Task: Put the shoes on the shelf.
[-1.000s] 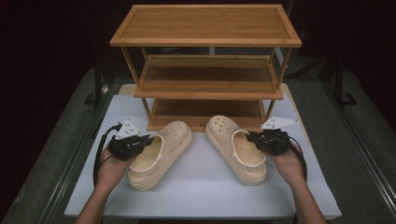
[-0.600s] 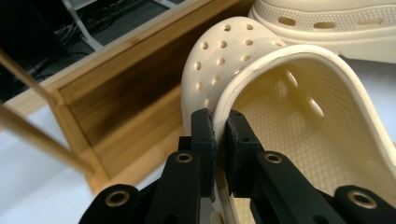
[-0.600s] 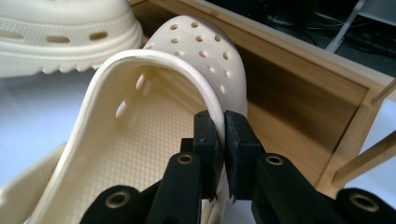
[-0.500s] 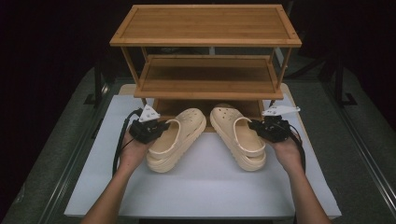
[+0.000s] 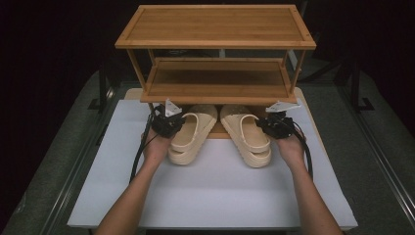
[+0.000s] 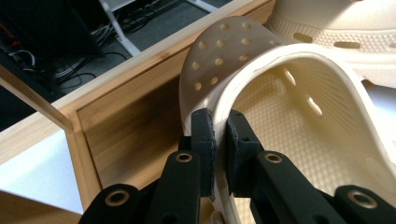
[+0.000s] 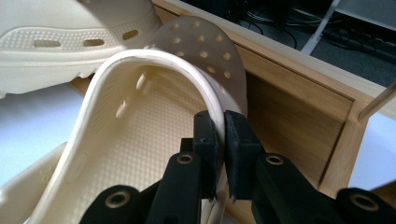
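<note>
Under the rack's bottom shelf (image 5: 220, 93), each claw, left (image 5: 172, 123) and right (image 5: 273, 125), pinches its clog's rim, left clog (image 5: 193, 132) and right clog (image 5: 244, 133); thin rims might slip free if toes snag.

No text, label, brand mark, number or sign can be read in any of the three views. Only plain perforations and a moulded grain are shown on the cream clogs (image 5: 195, 129), the wooden rack (image 5: 215, 27) is left unmarked, and nothing is printed on the white worktop (image 5: 215, 191).
</note>
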A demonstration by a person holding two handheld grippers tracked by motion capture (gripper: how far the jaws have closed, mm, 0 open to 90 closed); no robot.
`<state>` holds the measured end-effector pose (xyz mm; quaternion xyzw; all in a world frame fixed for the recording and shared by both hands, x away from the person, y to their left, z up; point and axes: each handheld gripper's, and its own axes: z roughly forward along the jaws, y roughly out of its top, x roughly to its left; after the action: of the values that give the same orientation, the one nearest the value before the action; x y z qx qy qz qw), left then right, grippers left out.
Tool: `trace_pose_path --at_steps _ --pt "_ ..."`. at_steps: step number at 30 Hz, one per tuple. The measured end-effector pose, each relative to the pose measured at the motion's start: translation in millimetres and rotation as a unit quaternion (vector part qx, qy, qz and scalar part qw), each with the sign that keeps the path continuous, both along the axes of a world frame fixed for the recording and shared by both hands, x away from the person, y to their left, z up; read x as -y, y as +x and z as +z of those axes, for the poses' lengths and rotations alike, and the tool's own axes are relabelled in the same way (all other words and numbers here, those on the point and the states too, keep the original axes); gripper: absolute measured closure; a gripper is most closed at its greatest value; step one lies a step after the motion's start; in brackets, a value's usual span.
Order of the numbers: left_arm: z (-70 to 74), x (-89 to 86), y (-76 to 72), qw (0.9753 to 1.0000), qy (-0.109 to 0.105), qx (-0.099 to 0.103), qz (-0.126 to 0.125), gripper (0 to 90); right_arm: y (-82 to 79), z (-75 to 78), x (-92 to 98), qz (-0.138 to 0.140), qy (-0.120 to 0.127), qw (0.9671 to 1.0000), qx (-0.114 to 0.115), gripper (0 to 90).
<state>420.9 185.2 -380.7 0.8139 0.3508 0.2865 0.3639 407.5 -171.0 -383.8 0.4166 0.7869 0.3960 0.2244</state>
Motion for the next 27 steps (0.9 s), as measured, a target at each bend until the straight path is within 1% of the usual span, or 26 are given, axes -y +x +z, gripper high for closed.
trace_pose_path --at_steps 2,3,5,7,9,10,11,17,21,22,23,25,27 --pt "-2.3 2.6 3.1 1.0000 0.005 -0.001 0.004 83.5 3.5 -1.7 -2.5 -0.003 -0.005 1.0000 0.005 83.3" --pt "-3.8 4.8 4.0 1.0000 0.007 0.001 0.007 83.5 4.7 -2.6 -4.1 -0.003 -0.003 1.0000 0.005 83.3" --pt "-6.0 8.3 5.6 0.9999 0.010 0.004 0.012 83.5 6.3 -4.5 -7.3 -0.005 -0.006 0.9999 0.007 83.3" --pt "-6.8 10.4 6.6 0.9997 0.018 0.006 0.014 83.5 8.1 -6.9 -9.6 -0.005 -0.009 0.9999 0.008 83.3" --pt "-7.3 12.3 7.8 0.9997 0.016 0.009 0.017 83.5 9.5 -9.0 -11.7 -0.009 -0.013 0.9998 0.009 83.3" --pt "-7.2 13.0 8.3 0.9996 0.020 0.010 0.016 83.5 10.3 -9.9 -12.5 -0.012 -0.015 0.9998 0.010 83.3" --pt "-7.6 14.1 8.7 0.9996 0.019 0.011 0.017 83.4 10.9 -10.5 -13.0 -0.015 -0.015 0.9997 0.011 83.3" --pt "-9.2 19.0 10.0 0.9994 0.027 0.014 0.017 83.3 13.3 -11.9 -16.6 -0.022 -0.011 0.9996 0.016 83.0" --pt "-10.1 23.2 8.4 0.9994 0.031 0.015 0.009 81.5 13.5 -12.5 -18.1 -0.023 -0.008 0.9995 0.019 81.6" --pt "-9.7 23.8 8.0 0.9990 0.041 0.017 0.007 81.1 13.4 -12.5 -17.9 -0.023 -0.007 0.9995 0.019 80.9" --pt "-9.8 23.8 8.0 0.9991 0.039 0.017 0.006 80.8 13.5 -12.6 -17.5 -0.022 -0.006 0.9995 0.020 80.0" --pt "-10.0 22.3 8.6 0.9996 0.025 0.011 0.008 79.0 13.2 -12.5 -16.4 -0.021 0.000 0.9996 0.017 78.0" --pt "-9.0 19.4 9.1 0.9999 0.011 0.005 0.003 75.0 12.6 -11.6 -14.5 -0.019 0.012 0.9996 0.015 73.8"
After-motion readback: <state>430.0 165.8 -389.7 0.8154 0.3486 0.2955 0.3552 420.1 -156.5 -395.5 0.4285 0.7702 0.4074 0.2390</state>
